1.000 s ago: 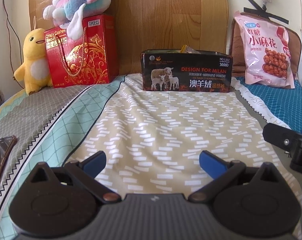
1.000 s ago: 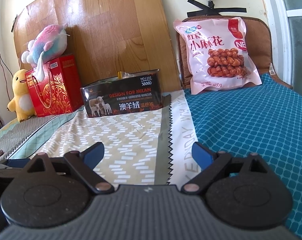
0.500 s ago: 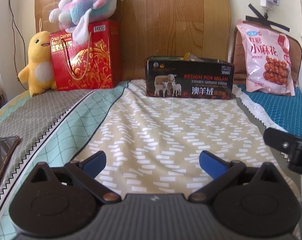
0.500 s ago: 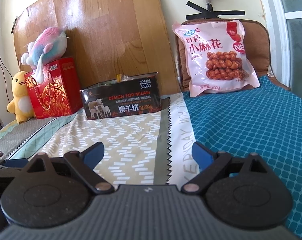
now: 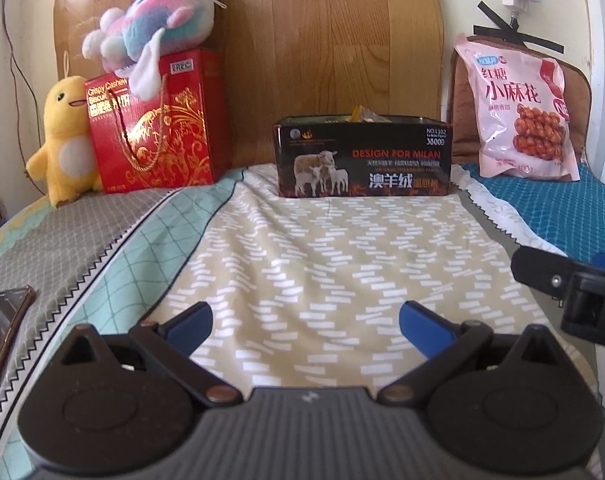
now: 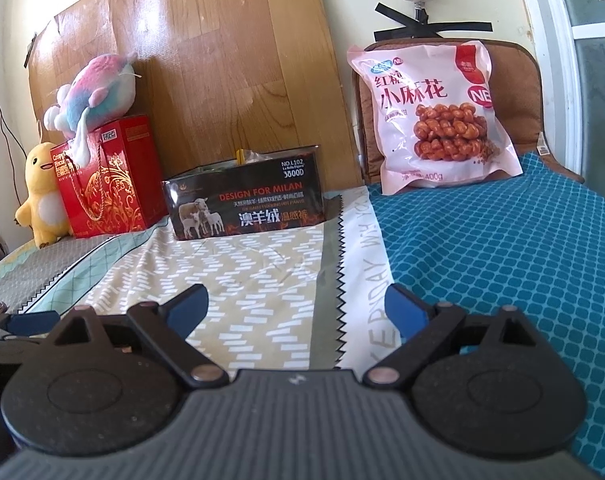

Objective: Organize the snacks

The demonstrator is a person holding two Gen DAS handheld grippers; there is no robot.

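The left claw (image 5: 304, 320) and the right claw (image 6: 296, 306) both stand wide open, holding nothing, low in their frames over the bed (image 5: 342, 264). At centre stands a black box (image 5: 362, 156) reading "DESIGN FOR MILAN", wrappers showing above its rim. At upper right a pink snack bag (image 6: 434, 118), marked "400g", leans on a brown cushion (image 6: 518, 92). At left, a red "Crispy Cashew" box (image 5: 156, 128).

The left gripper (image 5: 305, 322) has been drawn back and swung left, so the black box (image 5: 362, 158) is seen farther off; the right gripper (image 6: 296, 312) has been tilted upward slightly.
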